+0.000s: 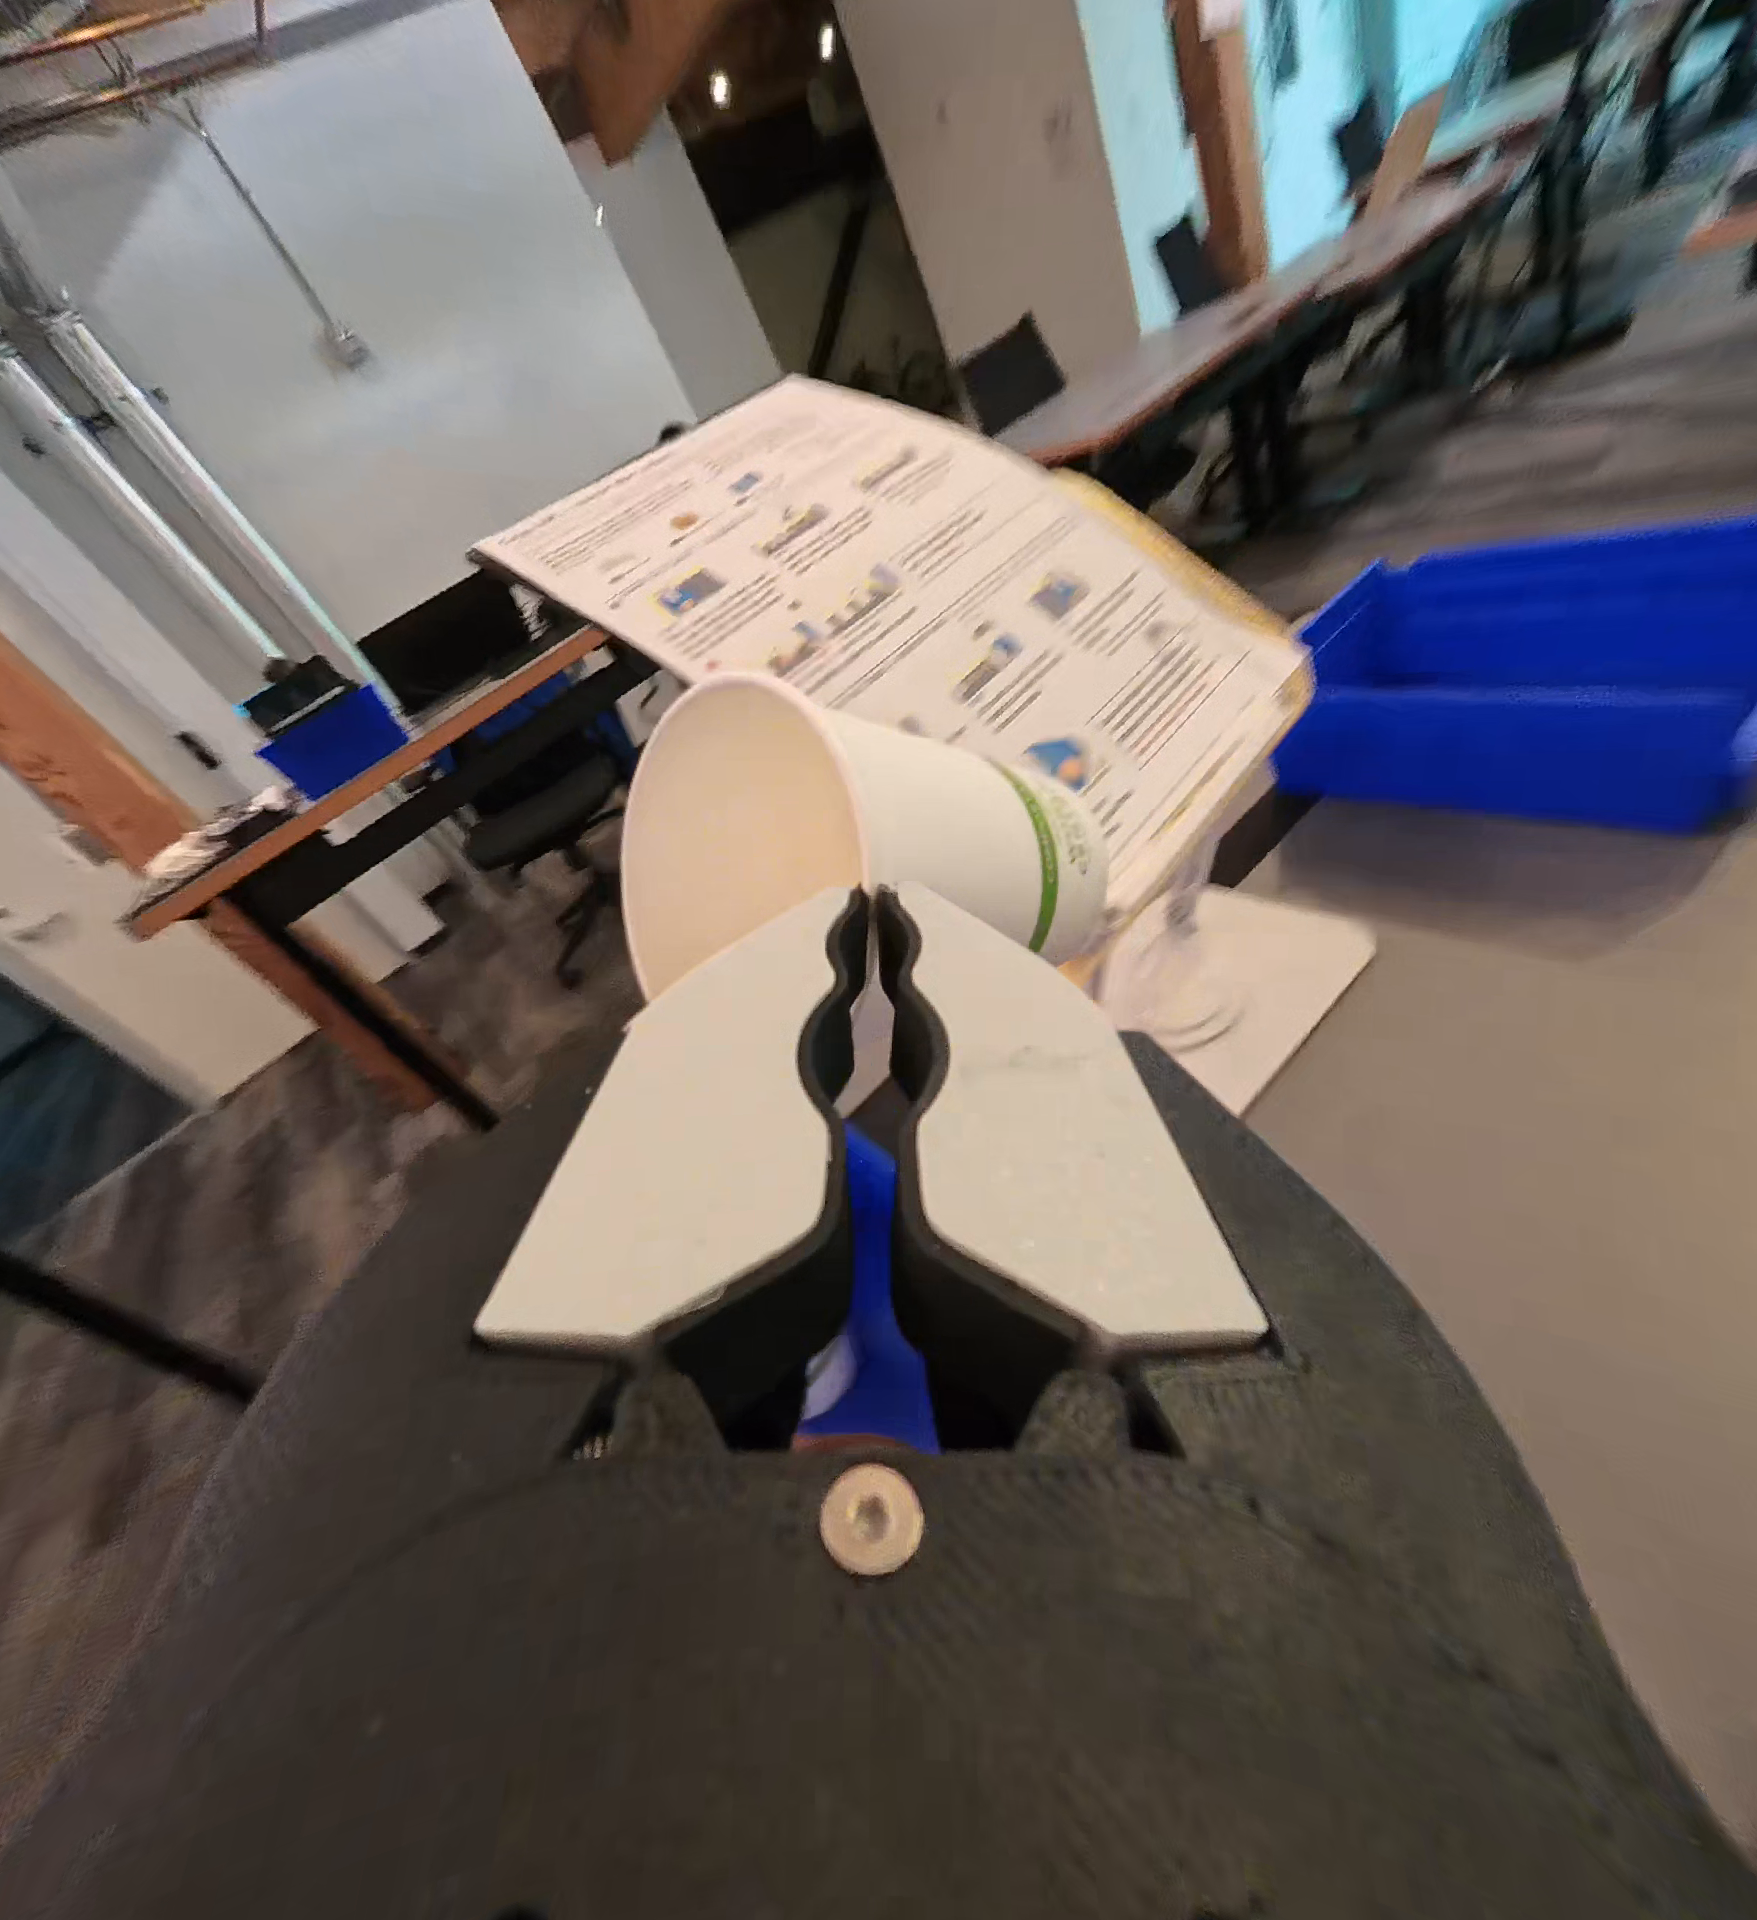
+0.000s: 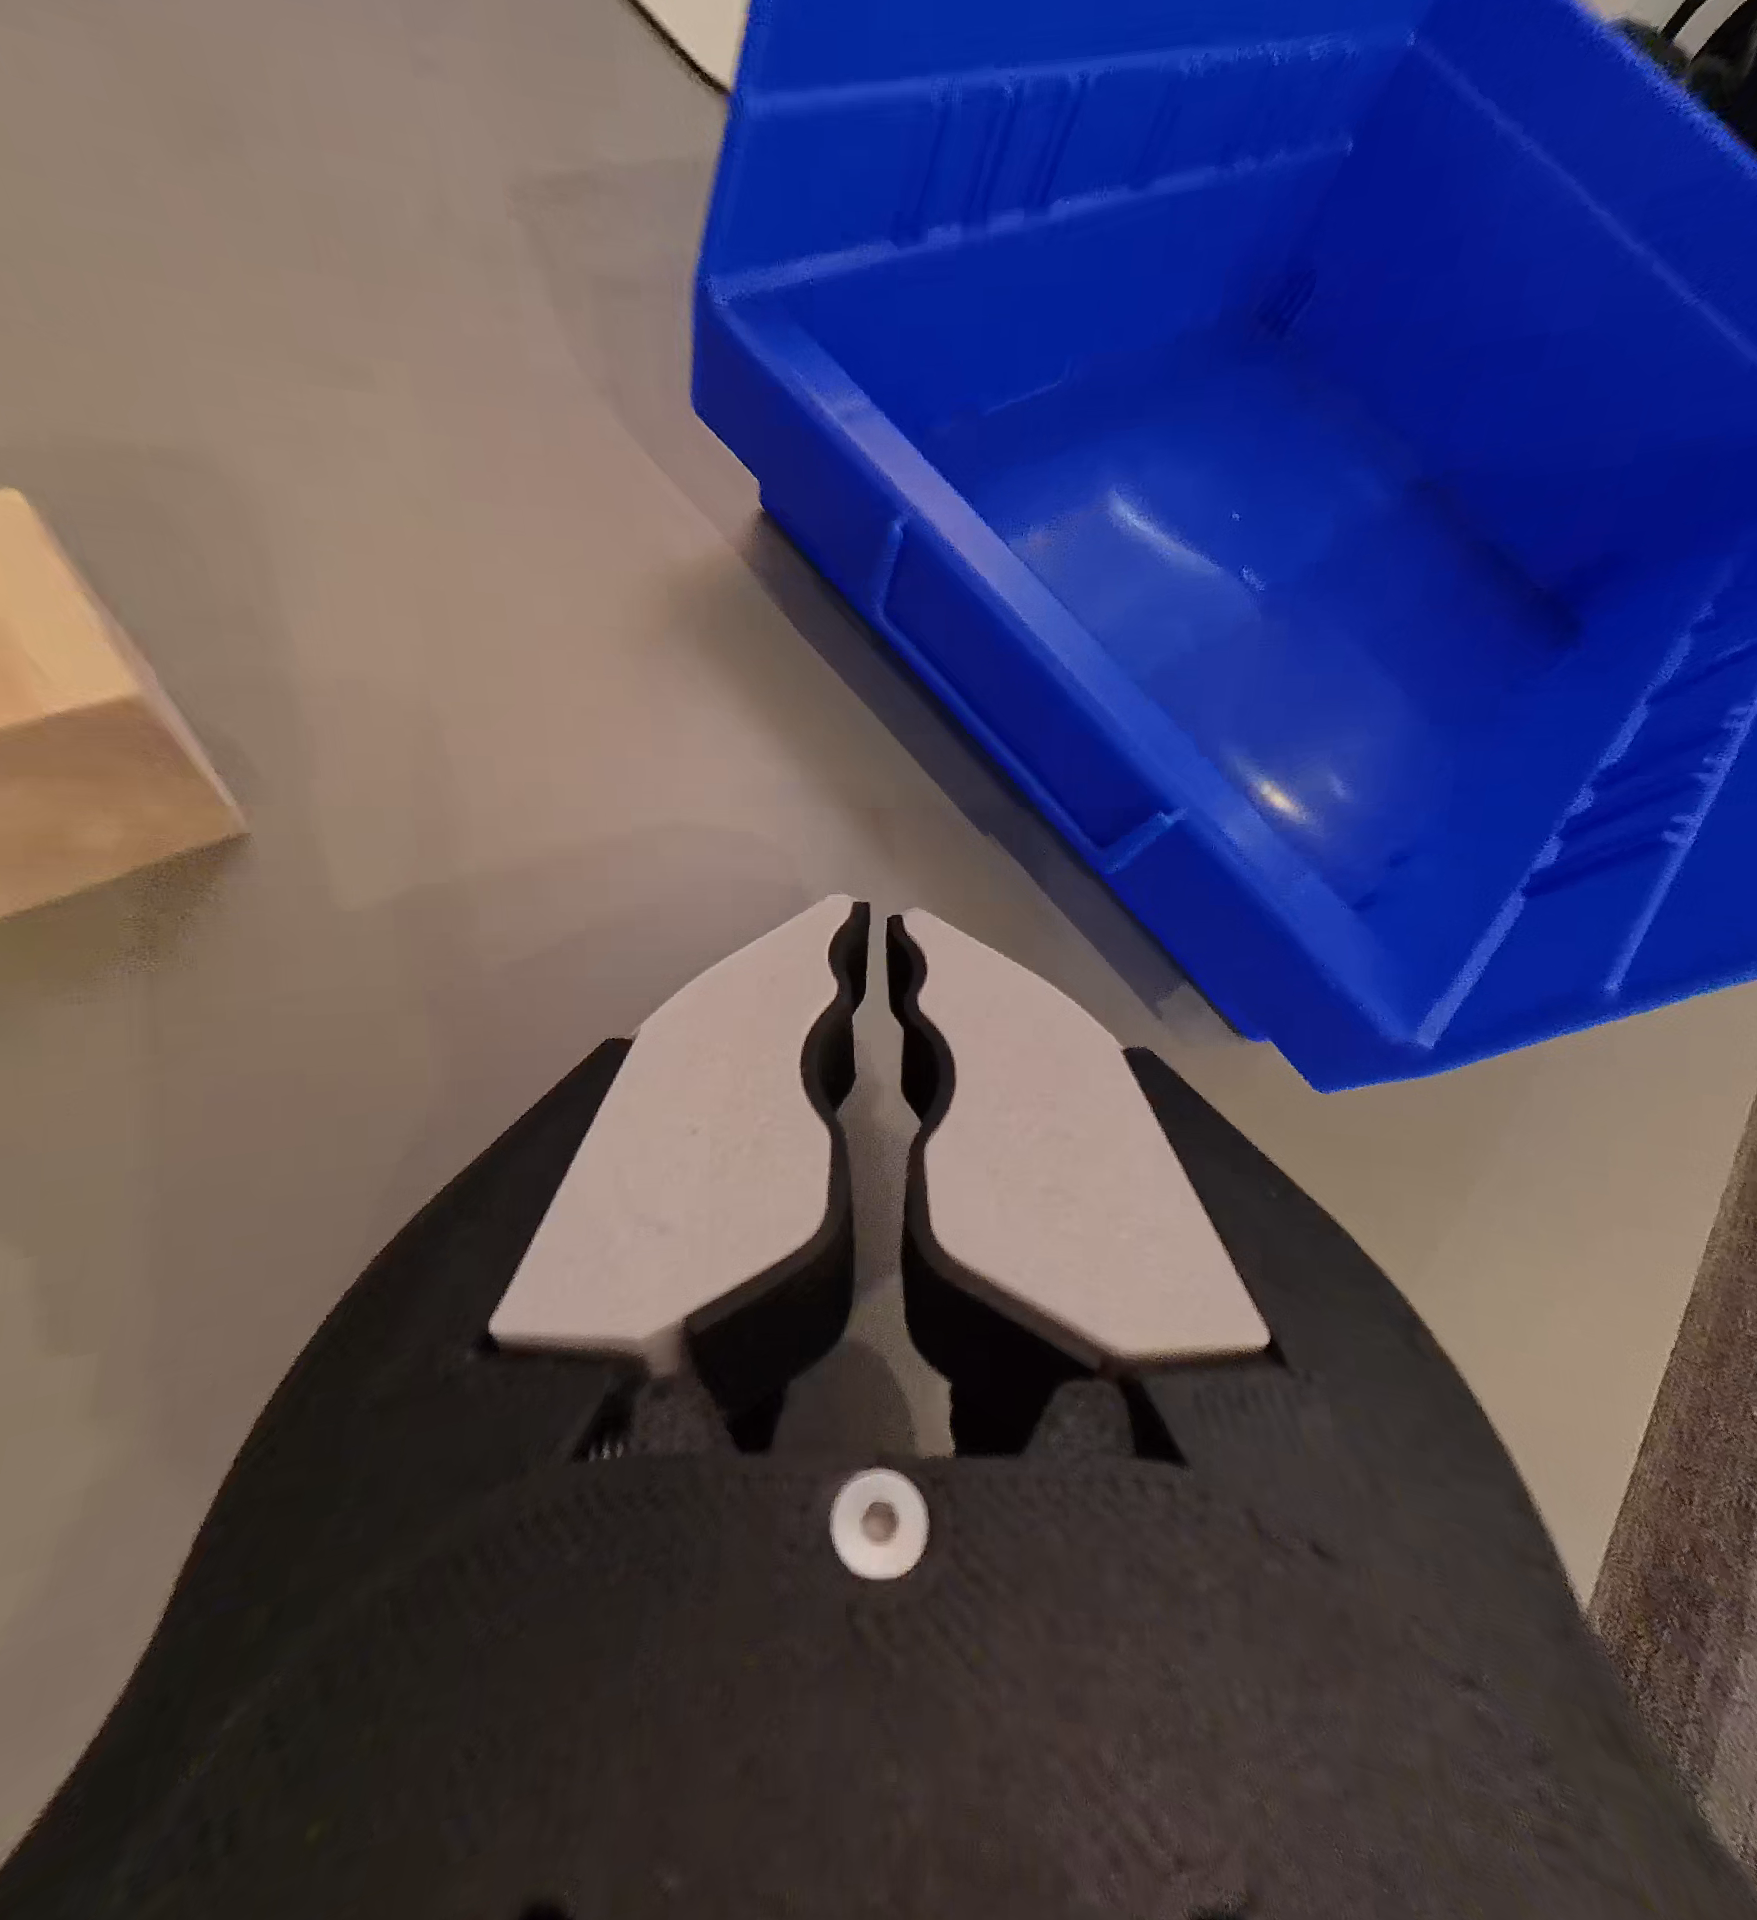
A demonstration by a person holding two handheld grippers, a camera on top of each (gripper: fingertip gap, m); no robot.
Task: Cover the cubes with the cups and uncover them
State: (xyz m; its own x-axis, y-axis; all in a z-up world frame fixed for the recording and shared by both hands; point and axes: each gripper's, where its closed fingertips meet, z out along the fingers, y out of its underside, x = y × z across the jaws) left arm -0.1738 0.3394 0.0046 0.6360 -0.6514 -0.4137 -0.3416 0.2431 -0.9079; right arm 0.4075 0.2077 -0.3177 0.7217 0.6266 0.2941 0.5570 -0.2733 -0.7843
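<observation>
While held aloft, left gripper [image 1: 876,906]: jaws clamped on the rim wall of a paper cup [image 1: 853,821], one finger inside the mouth, one outside.
Paper cup: white with a green band, tipped on its side, mouth toward 9 o'clock, base toward 3 o'clock. Judged light, thin-walled and easily crushed; the rim is the stiffest part, so a gentle pinch there suits it.
Printed sheet [image 1: 915,582]: on a stand at 12 o'clock, behind the cup.
Blue bin [image 1: 1580,717]: on the grey table [image 1: 1528,1195] at 2 o'clock.
Right gripper [image 2: 876,914]: jaws nearly together, a thin slit between, holding nothing, above the table.
Wooden cube [image 2: 32,717]: at 9 o'clock, uncovered, well apart from the gripper. Judged rigid and stable.
Blue bin, right wrist view: at 1 o'clock, empty.
</observation>
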